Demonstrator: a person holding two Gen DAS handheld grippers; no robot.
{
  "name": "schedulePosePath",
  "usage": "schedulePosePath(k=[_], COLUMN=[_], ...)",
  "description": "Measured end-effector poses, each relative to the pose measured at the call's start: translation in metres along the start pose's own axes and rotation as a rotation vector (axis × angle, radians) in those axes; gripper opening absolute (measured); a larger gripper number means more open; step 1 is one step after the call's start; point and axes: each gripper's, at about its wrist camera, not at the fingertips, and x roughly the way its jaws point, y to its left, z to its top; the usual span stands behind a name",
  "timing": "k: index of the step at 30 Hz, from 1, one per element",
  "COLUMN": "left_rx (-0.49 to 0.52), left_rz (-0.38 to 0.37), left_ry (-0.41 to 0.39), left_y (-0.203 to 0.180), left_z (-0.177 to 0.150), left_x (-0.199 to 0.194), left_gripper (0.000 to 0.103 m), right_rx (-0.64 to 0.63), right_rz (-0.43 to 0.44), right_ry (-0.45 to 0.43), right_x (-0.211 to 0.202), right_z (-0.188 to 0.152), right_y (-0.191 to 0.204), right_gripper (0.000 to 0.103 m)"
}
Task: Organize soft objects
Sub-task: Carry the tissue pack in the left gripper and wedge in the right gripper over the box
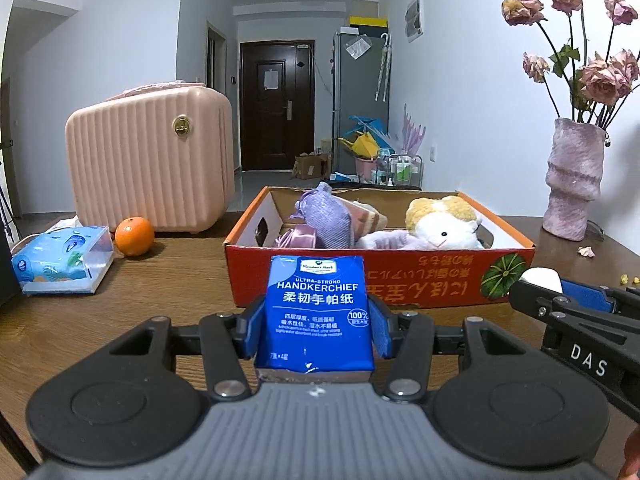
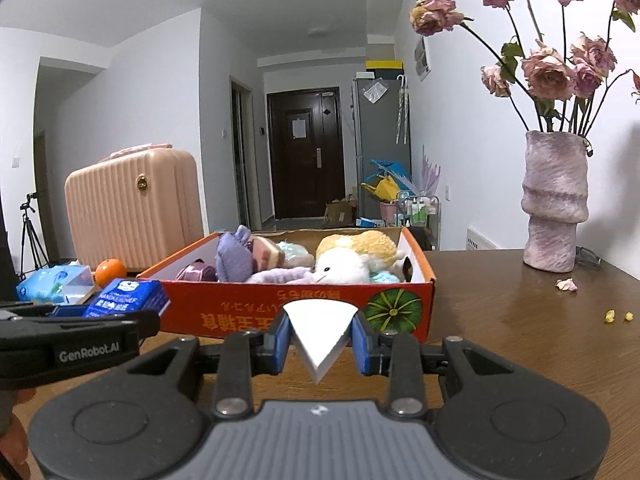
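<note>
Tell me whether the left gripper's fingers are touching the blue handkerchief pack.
Touching. The left wrist view shows both blue fingers of the left gripper pressed against the sides of the handkerchief pack, no gap on either side.

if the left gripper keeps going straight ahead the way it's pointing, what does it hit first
Probably the near wall of the red box. The left gripper, shut on the tissue pack, aims at that wall, and the pack would touch first; depth is unclear.

Bare tabletop [image 2: 520, 340] btwn near edge & red box [image 1: 380, 280], also right of it. Box front wall blocks straight ahead; inside crowded w/ plush toys [image 1: 440, 224]. Vase [image 2: 554, 208] at far right edge; suitcase [image 1: 148, 168], orange [image 1: 134, 236], tissue pack [image 1: 60, 260] crowd far left.
</note>
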Motion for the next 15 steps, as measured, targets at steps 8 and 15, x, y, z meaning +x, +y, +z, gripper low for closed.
schedulePosePath(k=[8, 15], left_rx=[-0.015, -0.036], left_rz=[0.013, 0.014], left_ry=[-0.015, -0.040], left_y=[-0.006, -0.005], left_z=[0.005, 0.016], left_x=[0.003, 0.008], left_gripper=[0.053, 0.053], right_rx=[-0.024, -0.049], right_rz=[0.001, -0.016], right_ry=[-0.045, -0.096], right_x=[0.000, 0.007], right_z=[0.002, 0.005], right_y=[0.001, 0.003], right_gripper=[0.032, 0.032])
